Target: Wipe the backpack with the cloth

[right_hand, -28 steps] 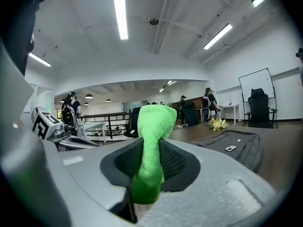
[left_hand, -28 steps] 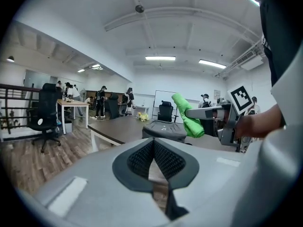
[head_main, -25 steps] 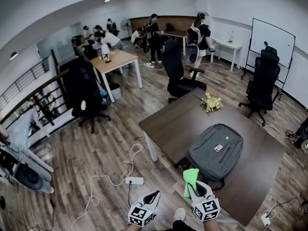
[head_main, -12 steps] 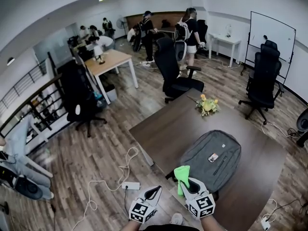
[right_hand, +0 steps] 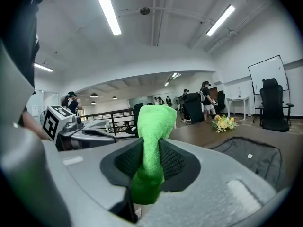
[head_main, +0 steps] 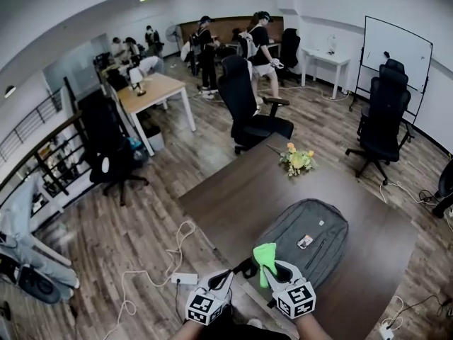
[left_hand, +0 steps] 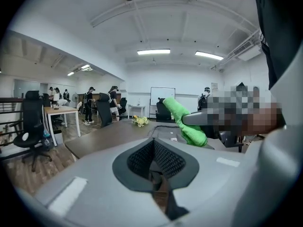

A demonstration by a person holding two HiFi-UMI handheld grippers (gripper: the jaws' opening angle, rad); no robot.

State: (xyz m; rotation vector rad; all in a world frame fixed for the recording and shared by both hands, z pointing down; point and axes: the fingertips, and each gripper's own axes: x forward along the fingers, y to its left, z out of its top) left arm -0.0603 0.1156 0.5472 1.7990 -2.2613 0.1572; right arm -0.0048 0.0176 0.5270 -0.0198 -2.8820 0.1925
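Right gripper [head_main: 272, 269]: jaws clamped on the green cloth [head_main: 265, 255], whose free end stands up beyond the fingertips. Left gripper [head_main: 221, 283]: jaws drawn together, nothing between them. The grey backpack [head_main: 310, 234] lies flat on the dark table [head_main: 233, 197], just ahead and to the right of the right fingers, its long axis running away from them and rightward. By my judgement the right gripper is plainly the nearer, and the cloth appears held clear of the fabric, so the wipe calls for a short reach forward-right and down.

Left gripper [head_main: 224, 280] & right gripper [head_main: 272, 266]: grey shells, black mesh pads [left_hand: 142, 158], each w/ white cube [head_main: 204, 309] of black square markers. Dark top [left_hand: 279, 32].
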